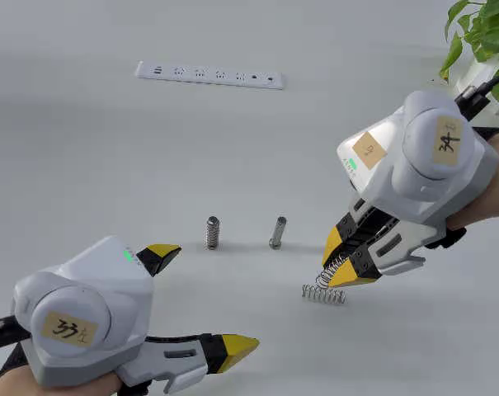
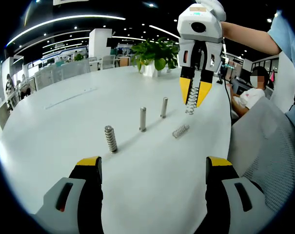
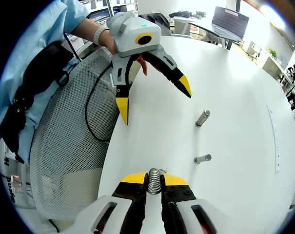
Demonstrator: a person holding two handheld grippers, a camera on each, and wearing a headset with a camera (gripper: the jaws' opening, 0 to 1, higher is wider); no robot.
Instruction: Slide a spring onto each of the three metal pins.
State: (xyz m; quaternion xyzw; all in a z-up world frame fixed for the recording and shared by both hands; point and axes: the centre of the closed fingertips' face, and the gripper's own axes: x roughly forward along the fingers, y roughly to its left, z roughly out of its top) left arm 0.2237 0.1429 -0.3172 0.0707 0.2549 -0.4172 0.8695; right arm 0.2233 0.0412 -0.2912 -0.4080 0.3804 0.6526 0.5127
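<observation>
A steel pin with a spring on it [image 1: 213, 233] stands mid-table, and a bare pin [image 1: 277, 233] stands just to its right. The left gripper view has the sprung pin [image 2: 110, 139], that bare pin [image 2: 143, 119] and a second bare pin [image 2: 164, 107] in a row. A loose spring [image 1: 324, 294] lies flat on the table. My right gripper [image 1: 338, 264] hovers just above it, shut on another spring [image 1: 328, 271], whose coil end pokes out between the jaws [image 3: 155, 177]. My left gripper [image 1: 201, 301] is open and holds nothing, low at the near left.
A white power strip [image 1: 209, 75] lies at the far side of the white table [image 1: 109, 165]. A potted plant [image 1: 480, 41] stands at the far right corner. A mesh chair [image 3: 64, 161] is beside the table edge, and a person [image 2: 254, 92] sits beyond it.
</observation>
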